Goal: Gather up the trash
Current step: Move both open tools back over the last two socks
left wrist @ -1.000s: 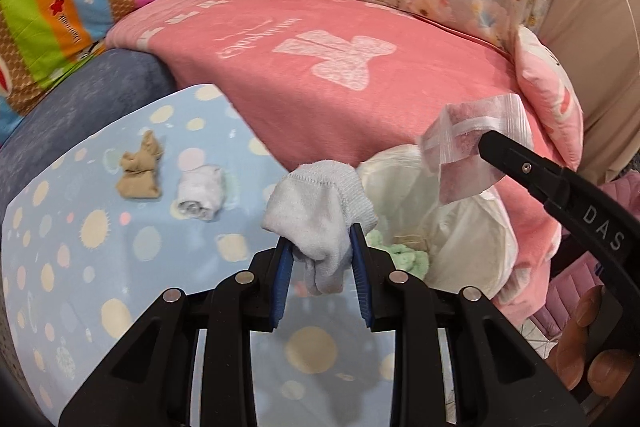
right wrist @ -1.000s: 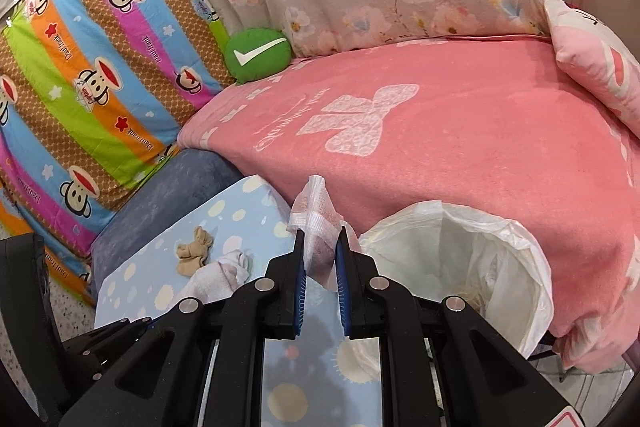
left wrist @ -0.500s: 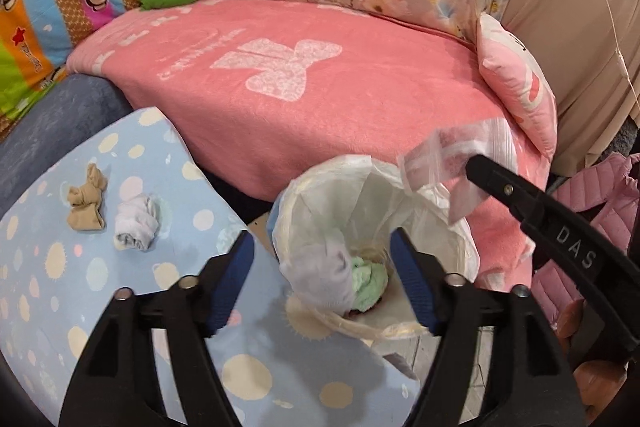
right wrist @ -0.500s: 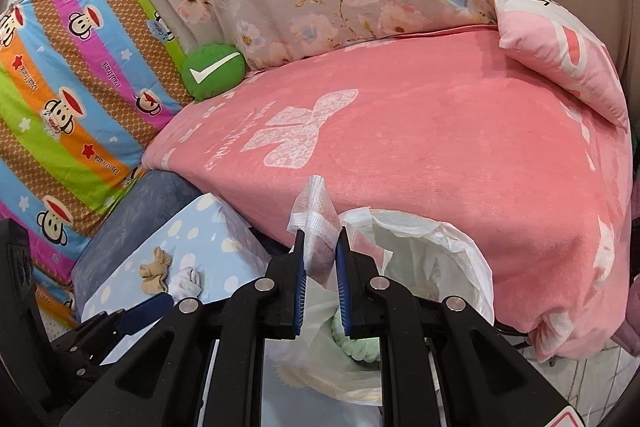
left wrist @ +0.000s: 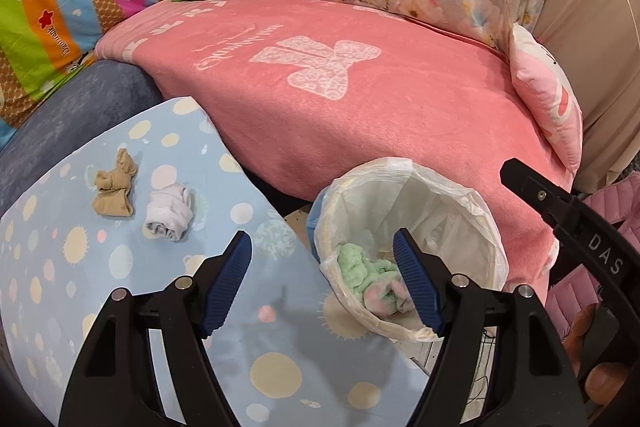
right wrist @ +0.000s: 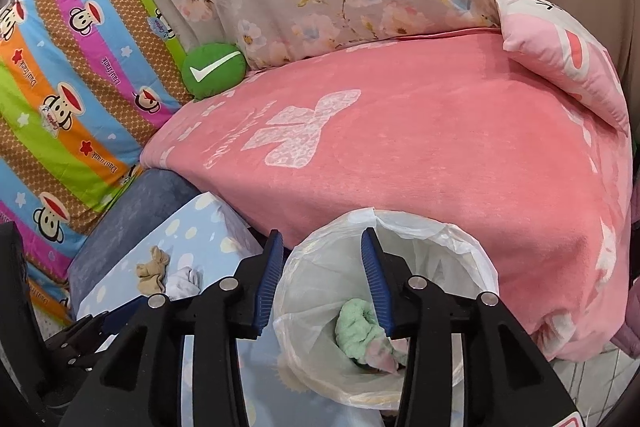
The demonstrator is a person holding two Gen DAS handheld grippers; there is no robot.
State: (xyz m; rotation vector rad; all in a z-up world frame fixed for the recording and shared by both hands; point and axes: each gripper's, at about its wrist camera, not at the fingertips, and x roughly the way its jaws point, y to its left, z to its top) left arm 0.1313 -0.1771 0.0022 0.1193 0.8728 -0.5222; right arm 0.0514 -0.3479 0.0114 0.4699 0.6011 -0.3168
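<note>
Left view, my left gripper (left wrist: 322, 279): jaws spread wide, nothing between them, above the table edge beside the bin.
Left view, bin (left wrist: 486, 227): white liner, stands between table and bed; green cloth (left wrist: 360, 267) plus a pink-white wad lie inside.
Left view, table (left wrist: 120, 307): tan sock (left wrist: 114, 191) and white sock (left wrist: 170, 213) lie close together, well apart from the bin.
Right view, my right gripper (right wrist: 322, 281): jaws wide apart, empty, over the bin (right wrist: 476, 255) mouth.
Right view, bin contents: green cloth (right wrist: 356, 327) at the bottom.
Right view, socks: tan sock (right wrist: 152, 271) and white sock (right wrist: 184, 281) on the table (right wrist: 200, 227), left of my fingers.
</note>
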